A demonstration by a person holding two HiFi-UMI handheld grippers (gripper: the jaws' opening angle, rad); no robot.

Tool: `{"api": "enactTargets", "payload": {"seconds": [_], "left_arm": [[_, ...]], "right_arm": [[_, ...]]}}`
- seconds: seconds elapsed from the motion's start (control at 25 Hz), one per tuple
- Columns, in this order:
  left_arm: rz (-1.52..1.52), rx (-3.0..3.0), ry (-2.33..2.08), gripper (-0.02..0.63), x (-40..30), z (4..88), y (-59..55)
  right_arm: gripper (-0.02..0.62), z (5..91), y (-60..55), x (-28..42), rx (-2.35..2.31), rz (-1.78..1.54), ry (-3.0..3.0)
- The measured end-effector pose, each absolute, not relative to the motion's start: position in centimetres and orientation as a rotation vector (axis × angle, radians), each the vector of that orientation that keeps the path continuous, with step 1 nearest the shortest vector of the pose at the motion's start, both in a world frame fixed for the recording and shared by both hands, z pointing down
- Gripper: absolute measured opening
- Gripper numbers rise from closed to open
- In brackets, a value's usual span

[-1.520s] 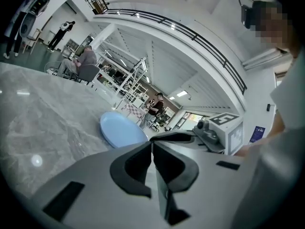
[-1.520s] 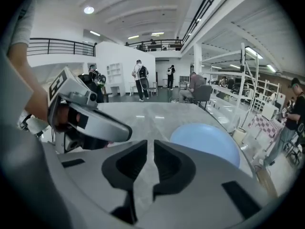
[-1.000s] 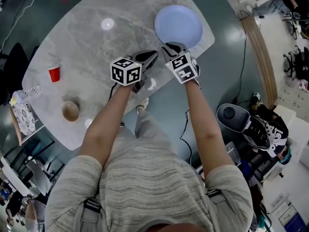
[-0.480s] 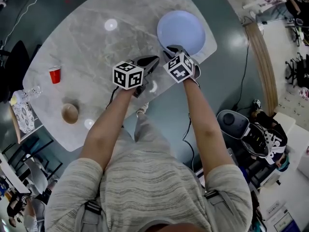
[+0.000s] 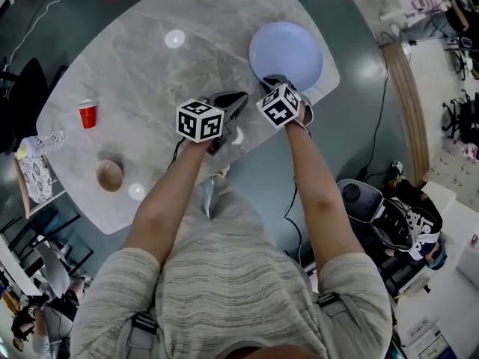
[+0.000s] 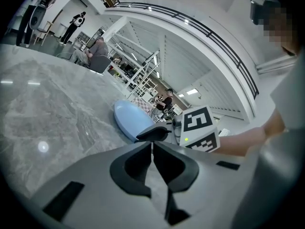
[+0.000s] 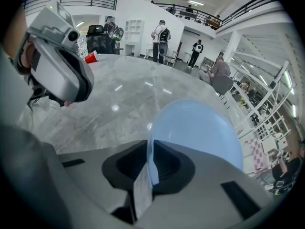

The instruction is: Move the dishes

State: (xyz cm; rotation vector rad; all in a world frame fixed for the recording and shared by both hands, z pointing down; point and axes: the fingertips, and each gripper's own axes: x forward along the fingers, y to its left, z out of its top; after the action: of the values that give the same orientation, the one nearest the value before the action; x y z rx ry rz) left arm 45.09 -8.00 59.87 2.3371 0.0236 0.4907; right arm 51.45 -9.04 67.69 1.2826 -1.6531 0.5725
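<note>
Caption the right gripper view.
Right gripper, jaws just closing, pinches the blue plate by its rim on the marble table.

From above we lose the near rim of the blue plate (image 5: 288, 48) under the right tongs (image 5: 269, 83), whose jaws have just been closing with that rim between them. We cannot see their pads from that view. At the bench's (image 5: 150, 81) left edge a clear object (image 5: 46, 142) is too small for us to name. The forearms (image 5: 310, 178) cover part of the bench's near edge.
</note>
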Motion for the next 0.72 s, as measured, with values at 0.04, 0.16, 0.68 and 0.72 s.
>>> {"api": "enactTargets", "payload": {"seconds": [0.04,0.16,0.68,0.72], "left_arm": [[0.492,2.335,0.021,0.028,45.1,59.9,-8.1],[0.488,2.329,0.016,0.029,44.7,60.1,-8.3],[0.459,2.313,-0.056,0.028,39.1,59.6,-10.4],[0.453,2.312,-0.065,0.028,38.4,59.5,-10.5]], "right_arm": [[0.052,67.7,-9.1,51.5,1.283,0.572,-1.653],[0.046,67.8,-9.3,51.3,1.293,0.57,-1.645],[0.046,66.9,-11.4,45.0,1.256,0.582,-1.71],[0.046,66.7,-11.5,43.9,1.248,0.58,-1.722]]}}
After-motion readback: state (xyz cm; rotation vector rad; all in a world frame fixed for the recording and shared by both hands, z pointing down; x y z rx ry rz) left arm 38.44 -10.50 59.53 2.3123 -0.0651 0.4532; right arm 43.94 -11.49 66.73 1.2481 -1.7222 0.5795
